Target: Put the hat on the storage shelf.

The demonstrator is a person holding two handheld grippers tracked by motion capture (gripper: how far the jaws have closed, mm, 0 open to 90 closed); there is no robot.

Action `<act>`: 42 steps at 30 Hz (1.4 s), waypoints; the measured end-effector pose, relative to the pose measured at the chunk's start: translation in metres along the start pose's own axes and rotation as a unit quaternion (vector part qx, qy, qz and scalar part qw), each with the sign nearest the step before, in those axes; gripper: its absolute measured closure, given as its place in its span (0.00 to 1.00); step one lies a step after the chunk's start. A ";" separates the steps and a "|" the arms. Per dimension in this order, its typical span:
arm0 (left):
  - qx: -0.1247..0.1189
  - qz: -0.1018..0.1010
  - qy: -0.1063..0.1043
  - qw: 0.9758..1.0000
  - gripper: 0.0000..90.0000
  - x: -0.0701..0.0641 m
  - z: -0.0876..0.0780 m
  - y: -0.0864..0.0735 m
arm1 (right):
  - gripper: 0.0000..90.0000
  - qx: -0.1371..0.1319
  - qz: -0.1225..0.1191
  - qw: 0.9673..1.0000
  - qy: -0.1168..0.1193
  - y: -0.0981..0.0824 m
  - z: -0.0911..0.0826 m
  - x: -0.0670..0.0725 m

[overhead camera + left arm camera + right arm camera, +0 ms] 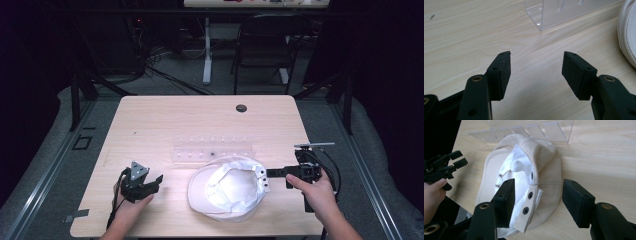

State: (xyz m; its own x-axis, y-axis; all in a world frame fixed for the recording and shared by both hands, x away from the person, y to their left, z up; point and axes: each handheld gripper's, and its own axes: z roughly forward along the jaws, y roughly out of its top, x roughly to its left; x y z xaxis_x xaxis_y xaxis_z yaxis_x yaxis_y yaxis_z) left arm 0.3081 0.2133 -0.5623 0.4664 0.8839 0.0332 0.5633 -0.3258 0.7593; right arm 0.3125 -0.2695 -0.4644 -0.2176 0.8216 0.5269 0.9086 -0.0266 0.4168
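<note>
A white cap [227,189] lies upside down on the front middle of the wooden table [165,120], its opening facing up. Its back strap [530,195], with dark snaps, points toward my right gripper [270,173]. In the right gripper view that gripper [537,192] is open, the strap end lies between its jaws close to the left pad, and neither pad presses on it. My left gripper [159,180] rests on the table left of the cap, open with nothing between its pads [536,62]. The cap's edge [627,32] sits off to its right.
A clear acrylic rack [212,151] with several slots stands just behind the cap [531,131] [564,12]. A dark cable hole [241,108] is near the table's far edge. A black chair [265,45] stands beyond the table. Bare wood lies at the far left.
</note>
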 end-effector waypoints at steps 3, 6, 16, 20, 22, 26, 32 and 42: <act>-0.001 0.001 0.000 1.000 0.45 -0.001 0.000 0.000 | 0.49 0.018 -0.001 1.000 -0.002 0.003 0.000 0.003; 0.000 0.001 0.001 1.000 0.45 0.000 0.000 0.000 | 0.48 0.033 0.004 0.999 0.002 0.007 0.001 0.006; -0.002 0.000 0.001 1.000 0.45 -0.001 0.000 0.000 | 0.48 0.083 0.015 0.996 -0.007 0.017 0.007 0.008; 0.000 0.000 0.002 1.000 0.45 0.000 0.000 0.000 | 0.48 0.104 0.021 0.994 -0.007 0.021 0.008 0.009; 0.000 0.000 0.002 1.000 0.45 0.000 0.000 0.000 | 0.48 0.102 0.030 0.994 -0.009 0.021 0.010 0.011; -0.001 0.001 0.002 1.000 0.45 0.000 -0.001 0.000 | 0.48 0.121 0.030 0.992 -0.014 0.023 0.013 0.012; -0.001 0.000 0.002 1.000 0.45 -0.001 0.000 0.000 | 0.49 0.123 0.034 0.991 -0.025 0.024 0.019 0.014; 0.001 0.005 0.001 1.000 0.45 -0.001 -0.001 0.000 | 0.49 0.148 0.038 0.988 -0.028 0.022 0.032 0.020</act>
State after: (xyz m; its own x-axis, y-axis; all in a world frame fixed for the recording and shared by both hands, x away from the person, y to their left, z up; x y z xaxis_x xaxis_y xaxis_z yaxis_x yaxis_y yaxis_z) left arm 0.3071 0.2123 -0.5621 0.4709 0.8811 0.0430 0.5589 -0.3357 0.7582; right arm 0.3395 -0.2360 -0.4682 -0.1315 0.8541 0.5033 0.9879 0.0709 0.1379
